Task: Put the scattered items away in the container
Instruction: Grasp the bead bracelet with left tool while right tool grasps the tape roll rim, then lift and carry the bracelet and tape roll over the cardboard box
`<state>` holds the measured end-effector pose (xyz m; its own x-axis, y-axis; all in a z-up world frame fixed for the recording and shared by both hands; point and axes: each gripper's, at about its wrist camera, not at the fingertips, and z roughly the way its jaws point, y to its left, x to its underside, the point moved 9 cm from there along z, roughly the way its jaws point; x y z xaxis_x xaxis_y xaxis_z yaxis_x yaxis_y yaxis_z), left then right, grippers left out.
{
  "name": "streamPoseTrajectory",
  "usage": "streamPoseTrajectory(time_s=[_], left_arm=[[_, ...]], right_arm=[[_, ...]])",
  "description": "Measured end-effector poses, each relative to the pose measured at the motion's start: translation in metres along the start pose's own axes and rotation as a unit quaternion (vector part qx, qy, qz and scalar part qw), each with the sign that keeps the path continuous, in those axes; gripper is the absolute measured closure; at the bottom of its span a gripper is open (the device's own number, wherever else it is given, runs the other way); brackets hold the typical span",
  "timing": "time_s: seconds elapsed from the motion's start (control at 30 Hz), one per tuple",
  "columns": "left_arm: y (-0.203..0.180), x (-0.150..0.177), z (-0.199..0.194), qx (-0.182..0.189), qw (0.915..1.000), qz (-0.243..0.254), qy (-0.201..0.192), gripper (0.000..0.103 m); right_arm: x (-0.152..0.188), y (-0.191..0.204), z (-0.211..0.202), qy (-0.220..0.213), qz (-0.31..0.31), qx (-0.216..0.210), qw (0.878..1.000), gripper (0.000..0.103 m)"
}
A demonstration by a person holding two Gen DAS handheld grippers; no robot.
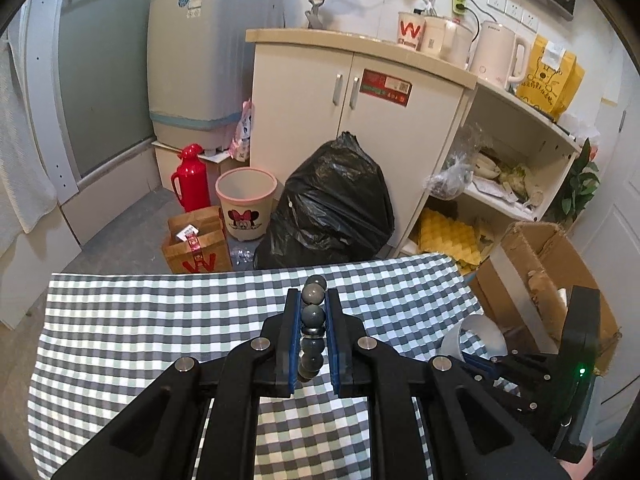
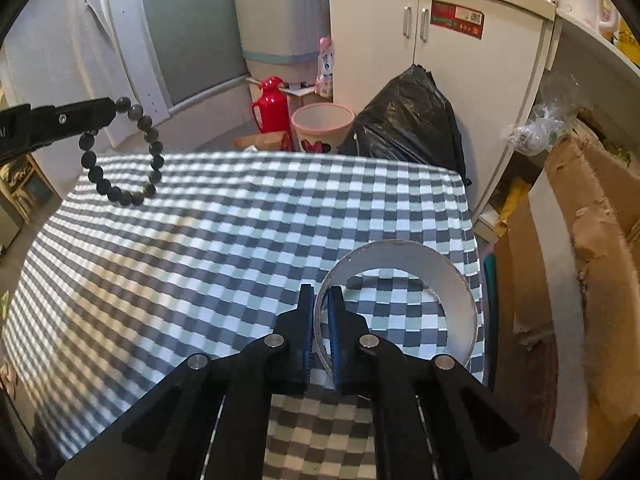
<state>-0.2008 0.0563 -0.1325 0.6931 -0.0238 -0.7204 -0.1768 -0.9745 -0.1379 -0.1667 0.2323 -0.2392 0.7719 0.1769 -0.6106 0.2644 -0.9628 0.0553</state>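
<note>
One bead bracelet (image 2: 120,152) is hanging clamped in the left gripper (image 1: 312,320) above the checked tablecloth (image 2: 224,248), not yet deposited; the right gripper (image 2: 321,328) is pinching the white container's (image 2: 452,280) rim.

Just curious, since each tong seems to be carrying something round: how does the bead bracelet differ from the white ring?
The bead bracelet is a loop of dark round beads, while the white ring is one smooth, solid band. The bracelet dangles limply from the left tongs; the ring keeps its stiff shape in the right tongs. The ring looks wider-walled. Both are hoops, pinched by their rims above the checked tablecloth.
</note>
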Motion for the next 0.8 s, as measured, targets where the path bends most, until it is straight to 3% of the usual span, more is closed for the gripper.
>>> streamPoseTrajectory(time_s=[0.8], left_arm=[[0.033, 0.006, -0.111, -0.067, 0.9956, 0.001, -0.065, 0.092]], right_arm=[[-0.039, 0.096, -0.122, -0.116, -0.024, -0.084, 0.989, 0.096]])
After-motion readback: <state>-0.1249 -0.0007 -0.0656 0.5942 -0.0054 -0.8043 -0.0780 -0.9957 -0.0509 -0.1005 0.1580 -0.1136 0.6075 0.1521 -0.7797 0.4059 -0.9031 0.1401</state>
